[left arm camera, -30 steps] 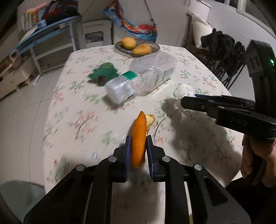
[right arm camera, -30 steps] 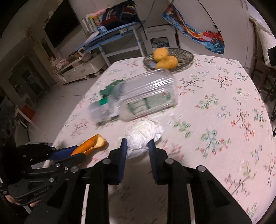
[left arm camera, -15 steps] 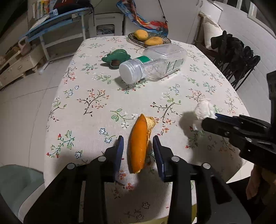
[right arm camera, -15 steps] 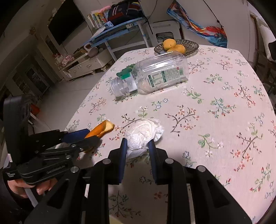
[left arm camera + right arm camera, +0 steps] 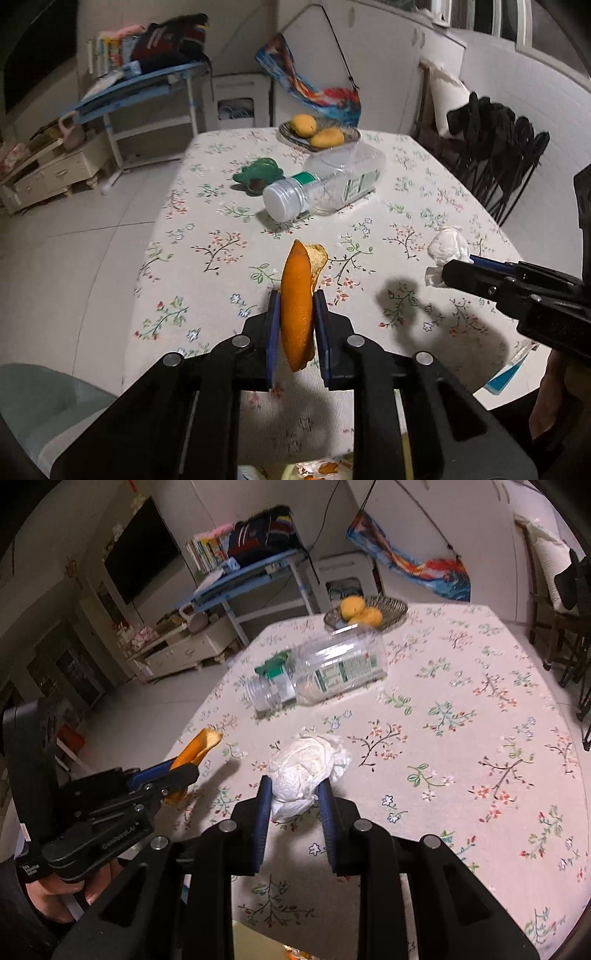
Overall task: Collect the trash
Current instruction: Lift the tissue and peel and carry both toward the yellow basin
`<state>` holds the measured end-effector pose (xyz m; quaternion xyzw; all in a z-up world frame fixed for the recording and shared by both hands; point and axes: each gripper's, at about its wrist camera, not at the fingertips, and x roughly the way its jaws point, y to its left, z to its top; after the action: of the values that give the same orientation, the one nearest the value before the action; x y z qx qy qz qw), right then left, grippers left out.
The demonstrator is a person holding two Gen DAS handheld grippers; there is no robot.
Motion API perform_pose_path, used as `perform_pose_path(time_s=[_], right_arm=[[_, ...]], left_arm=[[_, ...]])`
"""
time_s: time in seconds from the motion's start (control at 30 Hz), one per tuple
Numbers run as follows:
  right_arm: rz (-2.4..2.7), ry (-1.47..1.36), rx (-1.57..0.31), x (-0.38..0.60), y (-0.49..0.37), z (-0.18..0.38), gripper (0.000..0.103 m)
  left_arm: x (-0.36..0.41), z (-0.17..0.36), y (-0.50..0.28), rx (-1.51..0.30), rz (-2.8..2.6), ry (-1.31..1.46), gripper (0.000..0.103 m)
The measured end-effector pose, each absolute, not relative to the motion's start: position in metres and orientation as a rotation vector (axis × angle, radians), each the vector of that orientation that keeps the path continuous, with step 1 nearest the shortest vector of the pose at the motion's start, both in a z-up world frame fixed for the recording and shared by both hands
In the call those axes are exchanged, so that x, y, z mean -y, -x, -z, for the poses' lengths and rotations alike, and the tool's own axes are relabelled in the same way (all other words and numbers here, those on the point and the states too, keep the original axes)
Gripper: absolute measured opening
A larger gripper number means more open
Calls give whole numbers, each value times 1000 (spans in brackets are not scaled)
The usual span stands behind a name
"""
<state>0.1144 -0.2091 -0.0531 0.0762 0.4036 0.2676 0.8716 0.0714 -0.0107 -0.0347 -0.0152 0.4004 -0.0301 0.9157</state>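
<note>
Trash in hand: orange peel [image 5: 297, 306] clamped edge-on in the left gripper [image 5: 295, 328] and crumpled tissue [image 5: 306, 771] pinched in the right gripper [image 5: 293, 805], both lifted clear of the table [image 5: 480, 738] for carrying off; empty bottle [image 5: 325, 184] lies uncollected beyond.

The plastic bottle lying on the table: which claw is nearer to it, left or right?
Left, by a narrow margin. The left claw, shut on orange peel, sits straight before the bottle's cap; the right claw, gripping tissue, is off sideways.
</note>
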Motion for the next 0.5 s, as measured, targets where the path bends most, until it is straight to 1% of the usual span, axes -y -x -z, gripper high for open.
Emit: perform_pose_path(time_s=[0.2, 0.5], right_arm=[[-558, -181, -787, 213, -101, 45, 27], [-569, -160, -741, 215, -70, 39, 28]], left_arm=[[12, 25, -47, -768, 59, 41, 17], [18, 21, -12, -739, 65, 30, 17]])
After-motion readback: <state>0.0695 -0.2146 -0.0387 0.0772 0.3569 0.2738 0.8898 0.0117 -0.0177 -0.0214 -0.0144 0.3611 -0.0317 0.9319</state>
